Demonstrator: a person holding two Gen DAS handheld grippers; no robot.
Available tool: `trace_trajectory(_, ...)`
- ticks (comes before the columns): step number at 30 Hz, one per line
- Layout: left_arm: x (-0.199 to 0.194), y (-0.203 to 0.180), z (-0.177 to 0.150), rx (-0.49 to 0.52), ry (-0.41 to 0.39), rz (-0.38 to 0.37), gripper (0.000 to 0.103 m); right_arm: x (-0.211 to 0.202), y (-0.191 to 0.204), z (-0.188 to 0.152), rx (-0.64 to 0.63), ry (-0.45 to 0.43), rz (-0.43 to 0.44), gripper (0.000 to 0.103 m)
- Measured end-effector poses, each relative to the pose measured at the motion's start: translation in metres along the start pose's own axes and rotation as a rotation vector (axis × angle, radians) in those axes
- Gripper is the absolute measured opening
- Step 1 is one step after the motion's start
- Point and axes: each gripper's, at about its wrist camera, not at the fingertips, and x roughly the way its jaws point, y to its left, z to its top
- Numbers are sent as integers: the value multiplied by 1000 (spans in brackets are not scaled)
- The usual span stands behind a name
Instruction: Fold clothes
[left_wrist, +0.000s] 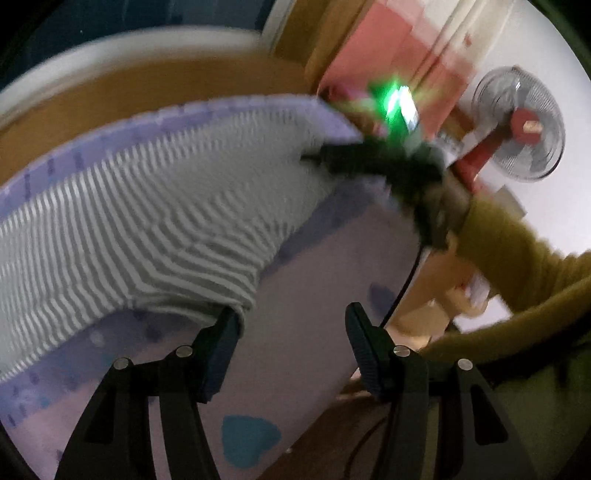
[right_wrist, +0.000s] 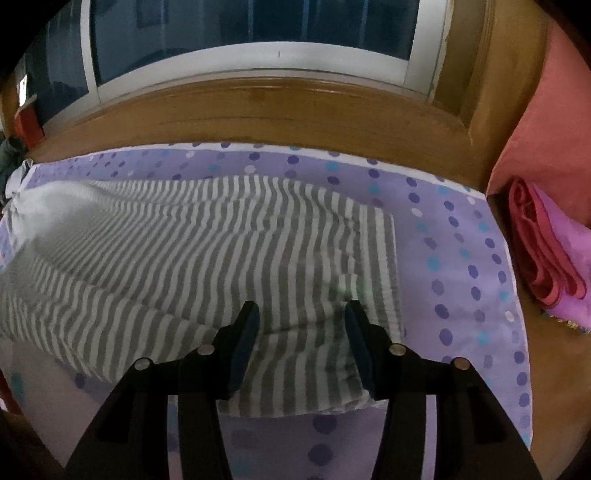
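Both tools pitch downward. Left gripper (left_wrist: 291, 317): jaws apart, empty, with the striped garment (right_wrist: 207, 251) corner touching its left finger. Right gripper (right_wrist: 301, 314): jaws parted astride the garment's near hem, grip unconfirmed. Garment lies across the dotted purple sheet (right_wrist: 461, 258); wooden ledge (right_wrist: 277, 114) beyond.

Landmark: bed sheet (right_wrist: 461, 258). Striped garment (right_wrist: 192, 258) lies on it, spread across its left and middle. Wooden ledge (right_wrist: 280, 110) runs behind the sheet's far edge, window (right_wrist: 251, 33) behind that. Folded towels (right_wrist: 546, 254) lie just off the sheet's right edge. From the left wrist view, a standing fan (left_wrist: 521, 125) stands well beyond the sheet's far corner
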Motion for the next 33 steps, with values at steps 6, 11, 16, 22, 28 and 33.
trace_trajectory(6, 18, 1, -22, -47, 78, -39, 58, 3, 1, -8, -49, -32, -31, 48)
trace_trajectory(11, -4, 3, 6, 4, -45, -6, 58, 0, 2, -6, -38, -16, -36, 48)
trace_trajectory(16, 9, 21, 42, 24, -107, 10, 58, -32, 10, 4, -13, -84, -29, 50)
trace_trajectory(22, 50, 18, 34, 26, 0, -16, 58, -5, 8, -3, -35, 23, -59, 48)
trace_trajectory(28, 37, 9, 20, -18, 4, -44, 58, 10, -14, -4, 59, -3, -63, 49)
trace_trajectory(33, 42, -8, 3, 37, 47, -45, 58, 14, -18, -1, 73, -16, -69, 52)
